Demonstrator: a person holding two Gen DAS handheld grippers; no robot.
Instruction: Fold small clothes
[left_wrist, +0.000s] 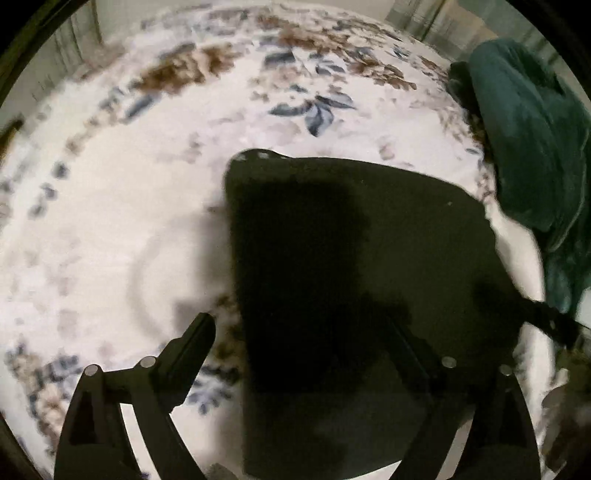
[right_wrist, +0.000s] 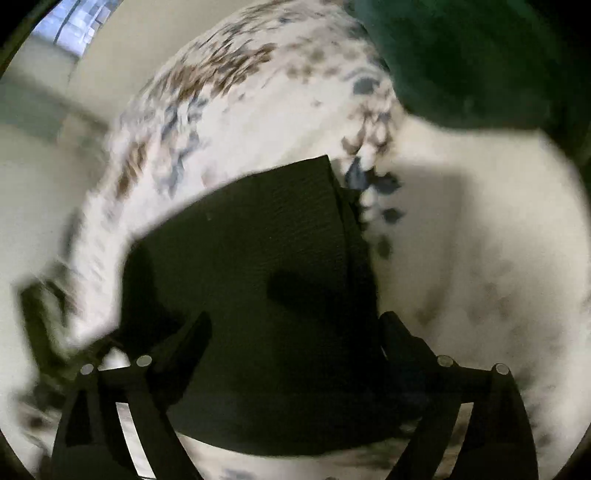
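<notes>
A black folded garment (left_wrist: 354, 288) lies flat on a white bedspread with a blue and brown flower print (left_wrist: 147, 184). My left gripper (left_wrist: 299, 325) is open above its near left part, the left finger over the bedspread, the right finger over the cloth, holding nothing. In the right wrist view the same black garment (right_wrist: 266, 258) lies below my right gripper (right_wrist: 295, 325), which is open wide and empty over its near edge. The other gripper's black tip (left_wrist: 554, 321) shows at the garment's right edge. Both views are blurred.
A dark green garment (left_wrist: 535, 147) lies bunched at the right of the bedspread, also in the right wrist view (right_wrist: 480, 62) at the top right. Pale wall and floor show beyond the bed edge (right_wrist: 48, 177).
</notes>
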